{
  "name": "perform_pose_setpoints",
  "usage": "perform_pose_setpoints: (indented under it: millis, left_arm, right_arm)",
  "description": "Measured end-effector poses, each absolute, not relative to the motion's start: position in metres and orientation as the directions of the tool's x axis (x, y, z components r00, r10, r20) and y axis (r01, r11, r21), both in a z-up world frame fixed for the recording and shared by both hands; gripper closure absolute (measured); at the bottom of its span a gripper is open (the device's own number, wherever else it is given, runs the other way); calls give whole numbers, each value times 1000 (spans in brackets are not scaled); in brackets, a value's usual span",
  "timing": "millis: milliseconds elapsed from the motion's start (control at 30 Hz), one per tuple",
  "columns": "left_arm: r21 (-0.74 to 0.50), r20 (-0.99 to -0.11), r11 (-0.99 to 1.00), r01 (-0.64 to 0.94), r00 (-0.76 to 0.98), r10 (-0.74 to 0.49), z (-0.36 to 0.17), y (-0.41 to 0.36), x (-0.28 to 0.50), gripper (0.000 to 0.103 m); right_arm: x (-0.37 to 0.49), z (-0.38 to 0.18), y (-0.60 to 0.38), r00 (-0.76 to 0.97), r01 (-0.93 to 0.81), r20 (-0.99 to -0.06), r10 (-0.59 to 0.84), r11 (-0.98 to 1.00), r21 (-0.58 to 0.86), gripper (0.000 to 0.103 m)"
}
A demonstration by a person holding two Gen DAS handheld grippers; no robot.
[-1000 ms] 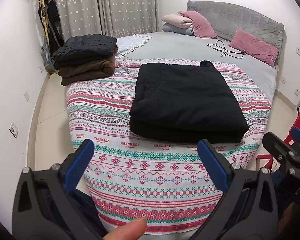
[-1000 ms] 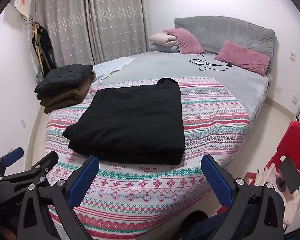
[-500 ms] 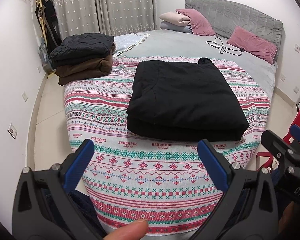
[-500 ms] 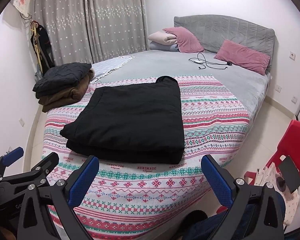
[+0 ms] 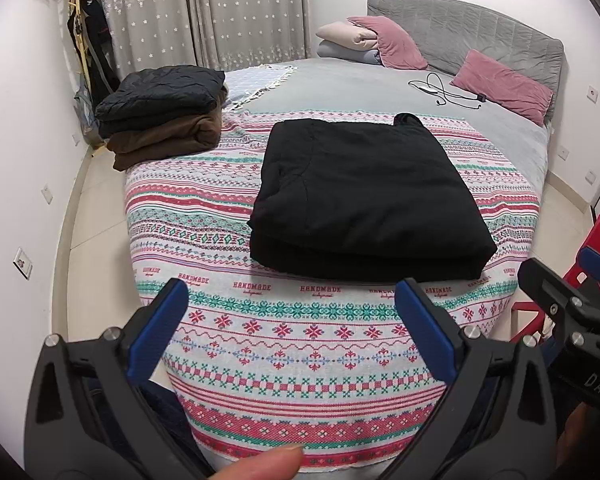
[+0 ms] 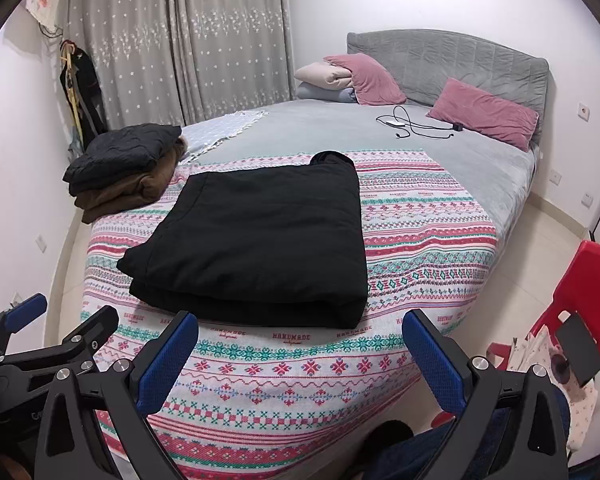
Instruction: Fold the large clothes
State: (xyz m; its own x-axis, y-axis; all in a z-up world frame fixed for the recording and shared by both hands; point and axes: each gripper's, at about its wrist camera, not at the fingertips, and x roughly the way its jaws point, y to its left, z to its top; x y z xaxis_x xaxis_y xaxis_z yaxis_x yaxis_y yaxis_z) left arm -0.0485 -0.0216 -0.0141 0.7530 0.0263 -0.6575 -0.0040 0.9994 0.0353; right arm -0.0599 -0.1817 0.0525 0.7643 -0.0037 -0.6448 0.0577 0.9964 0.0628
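To my left a stack of folded clothes [image 5: 162, 114] sits at the bed's corner, so I judge this fold finished and the next move is lifting the black garment [image 5: 364, 200] onto it. My left gripper [image 5: 292, 322] and right gripper [image 6: 300, 354] hang spread wide and empty, short of the garment lying flat on the patterned blanket [image 5: 204, 208].
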Motion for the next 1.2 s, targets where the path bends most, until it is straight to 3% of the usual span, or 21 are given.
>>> perform_pose_setpoints:
  millis: [1200]
  left_arm:
    - [47, -660, 999, 14, 751, 21, -18, -19, -42, 0]
  right_arm:
    - [-58, 52, -178, 762, 79, -647, -27, 996, 52, 0]
